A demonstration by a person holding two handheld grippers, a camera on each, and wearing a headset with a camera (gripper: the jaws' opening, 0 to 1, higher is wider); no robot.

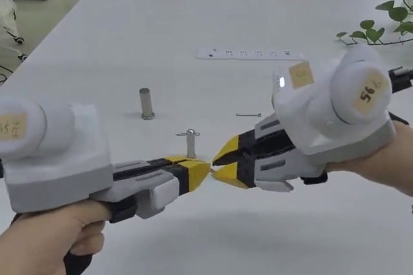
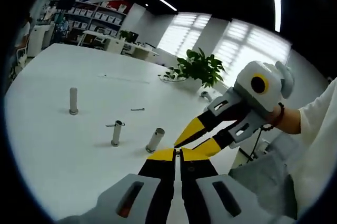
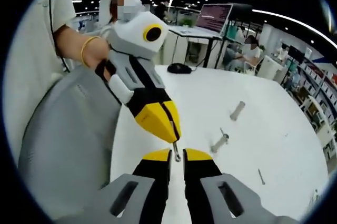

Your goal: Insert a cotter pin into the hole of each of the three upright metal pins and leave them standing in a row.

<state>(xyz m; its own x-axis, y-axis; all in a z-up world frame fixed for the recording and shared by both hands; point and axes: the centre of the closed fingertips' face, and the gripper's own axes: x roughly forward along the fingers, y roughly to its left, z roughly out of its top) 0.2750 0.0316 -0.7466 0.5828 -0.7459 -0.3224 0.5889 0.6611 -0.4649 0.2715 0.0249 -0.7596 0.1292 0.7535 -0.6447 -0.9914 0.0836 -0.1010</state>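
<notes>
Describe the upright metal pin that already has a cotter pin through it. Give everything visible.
The metal pin is a short, silvery-grey cylinder that looks like steel. It stands upright on the white table. A thin cotter pin runs crosswise through it near the top and sticks out on both sides. A bare pin stands farther back to its left. In the left gripper view, only the table and the cotter pin touch it.

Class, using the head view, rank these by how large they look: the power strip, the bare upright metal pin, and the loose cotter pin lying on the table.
1. power strip, largest even though it is farthest away
2. bare metal pin
3. loose cotter pin, a thin sliver, clearly smallest
</notes>
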